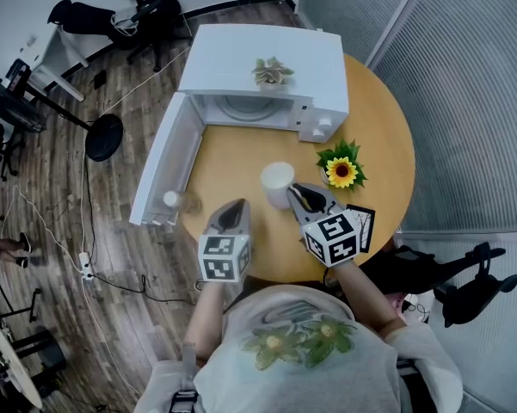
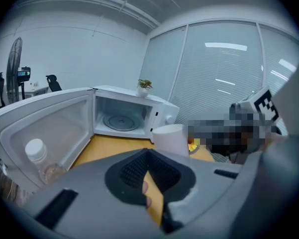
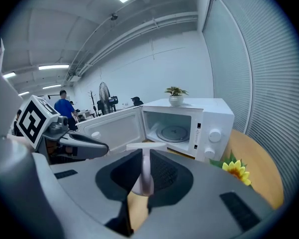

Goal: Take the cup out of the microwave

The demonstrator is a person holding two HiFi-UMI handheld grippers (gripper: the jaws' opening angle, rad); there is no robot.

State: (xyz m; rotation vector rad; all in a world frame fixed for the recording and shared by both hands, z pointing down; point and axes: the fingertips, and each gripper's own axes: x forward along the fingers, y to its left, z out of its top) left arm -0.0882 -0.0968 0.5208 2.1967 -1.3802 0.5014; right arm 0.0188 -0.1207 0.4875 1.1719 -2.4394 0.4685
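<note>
The white cup (image 1: 277, 181) is outside the microwave (image 1: 267, 63), over the round wooden table (image 1: 232, 157) in front of its open cavity. My right gripper (image 1: 299, 196) is shut on the cup's handle (image 3: 146, 176). In the right gripper view only the handle and a strip of the rim show above the jaws. The cup (image 2: 170, 138) also shows in the left gripper view, its base hidden. My left gripper (image 1: 232, 216) hovers to the cup's left near the table's front edge, shut with nothing in it (image 2: 149, 176).
The microwave door (image 1: 159, 166) hangs open to the left, with a small white-capped bottle (image 1: 170, 200) beside it at the table's edge. A potted sunflower (image 1: 341, 170) stands right of the cup. A small plant (image 1: 272, 71) sits on the microwave. Window blinds lie to the right.
</note>
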